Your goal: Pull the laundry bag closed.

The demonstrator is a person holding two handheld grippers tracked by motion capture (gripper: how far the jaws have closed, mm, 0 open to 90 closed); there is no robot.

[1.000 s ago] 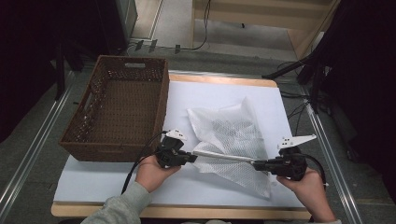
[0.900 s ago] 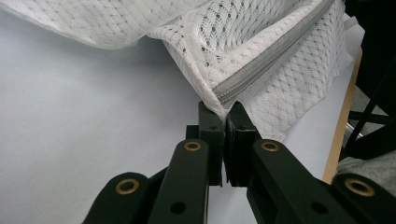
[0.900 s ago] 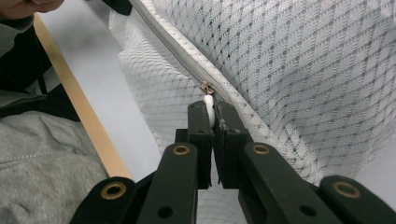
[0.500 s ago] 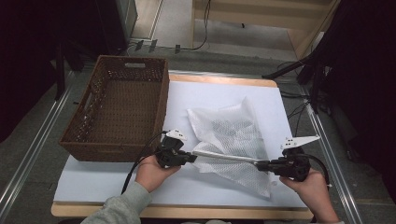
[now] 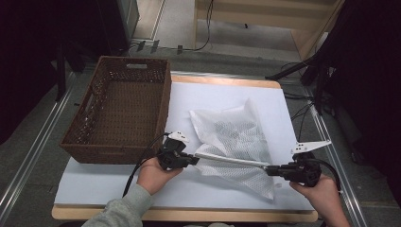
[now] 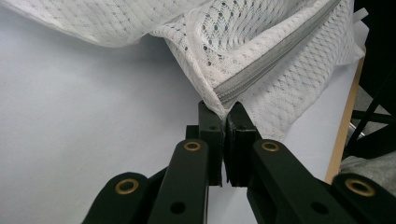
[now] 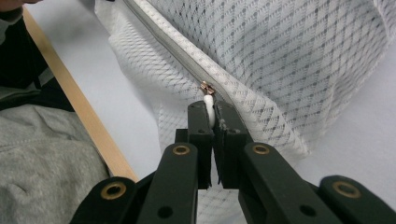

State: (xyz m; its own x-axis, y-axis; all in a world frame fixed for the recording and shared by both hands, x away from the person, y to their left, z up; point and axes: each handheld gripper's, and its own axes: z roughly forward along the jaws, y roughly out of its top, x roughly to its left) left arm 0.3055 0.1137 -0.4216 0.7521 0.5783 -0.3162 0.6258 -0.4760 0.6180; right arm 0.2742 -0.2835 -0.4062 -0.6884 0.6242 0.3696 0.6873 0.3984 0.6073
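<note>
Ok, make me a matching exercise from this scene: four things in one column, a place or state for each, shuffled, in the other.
1. left gripper
2. right gripper
3. wicker basket
4. mesh bag

a. lies on the white table top
b. shut on the zipper pull
c. stands empty left of the bag
d. shut on the bag's corner at the zipper end

Pairs: 1-d, 2-b, 3-c, 4-a
</note>
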